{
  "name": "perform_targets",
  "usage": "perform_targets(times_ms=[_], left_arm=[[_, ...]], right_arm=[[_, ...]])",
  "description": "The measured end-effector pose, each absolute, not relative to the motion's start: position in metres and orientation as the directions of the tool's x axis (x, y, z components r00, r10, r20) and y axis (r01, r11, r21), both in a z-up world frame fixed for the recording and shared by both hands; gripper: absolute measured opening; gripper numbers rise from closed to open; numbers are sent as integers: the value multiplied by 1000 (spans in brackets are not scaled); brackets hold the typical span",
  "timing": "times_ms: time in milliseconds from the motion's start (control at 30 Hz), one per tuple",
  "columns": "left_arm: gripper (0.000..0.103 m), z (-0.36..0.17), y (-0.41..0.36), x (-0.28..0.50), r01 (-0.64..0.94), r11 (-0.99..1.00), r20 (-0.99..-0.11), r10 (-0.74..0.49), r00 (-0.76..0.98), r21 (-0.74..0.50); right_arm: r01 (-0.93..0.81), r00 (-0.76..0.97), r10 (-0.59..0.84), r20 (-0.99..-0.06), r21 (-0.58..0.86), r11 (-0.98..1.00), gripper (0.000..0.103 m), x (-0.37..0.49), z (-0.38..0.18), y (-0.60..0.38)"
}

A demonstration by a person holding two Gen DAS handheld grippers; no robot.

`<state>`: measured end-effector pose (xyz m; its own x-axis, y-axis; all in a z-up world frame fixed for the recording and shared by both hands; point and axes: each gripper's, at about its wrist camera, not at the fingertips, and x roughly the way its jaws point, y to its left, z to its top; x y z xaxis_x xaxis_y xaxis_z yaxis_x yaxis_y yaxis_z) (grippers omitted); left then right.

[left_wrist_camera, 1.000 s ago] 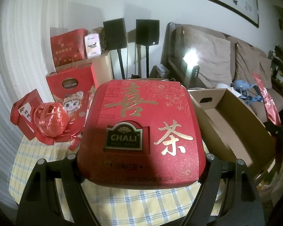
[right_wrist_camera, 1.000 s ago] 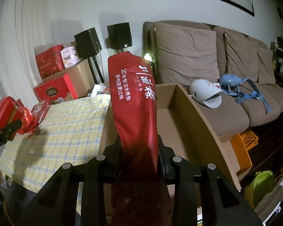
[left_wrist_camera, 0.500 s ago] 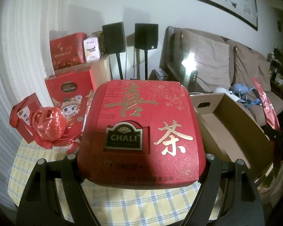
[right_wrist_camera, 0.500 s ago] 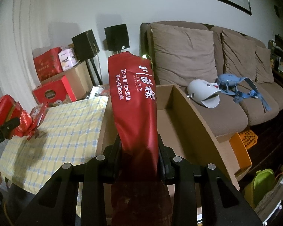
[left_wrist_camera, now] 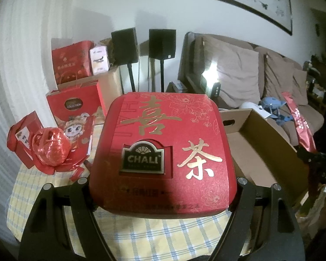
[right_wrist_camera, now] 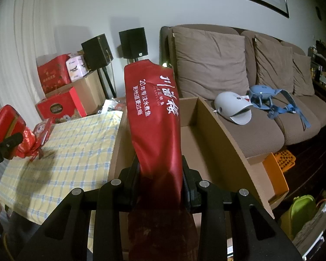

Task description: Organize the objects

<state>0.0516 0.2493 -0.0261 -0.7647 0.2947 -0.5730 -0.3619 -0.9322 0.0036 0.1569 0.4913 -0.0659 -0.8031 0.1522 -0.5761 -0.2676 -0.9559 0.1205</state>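
Red square tea tin with gold letters and a CHALI badge [left_wrist_camera: 163, 152] sits wide between the fingers of my left gripper [left_wrist_camera: 163, 192], which squeeze it from both sides, so those tongs are far apart but clamped tight. I hold it up over the yellow and blue checked tablecloth [left_wrist_camera: 158, 232]. My right gripper [right_wrist_camera: 160, 174] has its tongs close together, pinched on a long shiny red packet with white writing [right_wrist_camera: 154, 117] that sticks up tall above the open brown cardboard box [right_wrist_camera: 226, 143]. That box stands right beside the table's right edge, and I see bare brown floor inside it with lots of room. On the table's far left sit a crinkly red ribbon ball [left_wrist_camera: 50, 150] and small red paper gift boxes [left_wrist_camera: 24, 134], close together. The middle of the cloth is free. Behind the box is a brown sofa [right_wrist_camera: 260, 128], with a white curved gadget [right_wrist_camera: 232, 106] and a blue strappy thing [right_wrist_camera: 271, 100] lying on its seat.
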Motion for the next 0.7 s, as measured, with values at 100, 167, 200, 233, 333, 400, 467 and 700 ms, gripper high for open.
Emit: perform_targets(times_ms=[100,167,200,233,333,400,467,700], left_arm=[[79,-23,253,54,-370,-929,-568,300,-767,9],[79,-22,256,56,-376,-926,-565,305,-767,11],[79,-21,257,58,-379,-925,-563,307,-767,11],[79,-21,260,59,-385,-923,-562,313,-765,10],[79,-22,268,62,-404,-915,-565,330,-756,8],[79,-23,273,64,-415,-910,-567,338,-751,7],[79,-24,278,65,-424,-906,-571,345,-745,6],[79,-29,293,67,-448,-894,-581,359,-731,11]], right_arm=[[-278,-803,163,-573,118,-953,32,159,-65,494],[-285,-802,169,-573,118,-951,32,160,-65,497],[-288,-802,171,-573,118,-950,32,161,-65,499],[-290,-801,173,-573,118,-950,32,162,-65,500],[-300,-797,180,-576,119,-946,32,162,-67,505],[-307,-794,184,-579,121,-944,32,163,-68,508],[-314,-792,189,-580,122,-942,32,164,-68,512],[-332,-787,202,-583,125,-935,32,167,-71,520]])
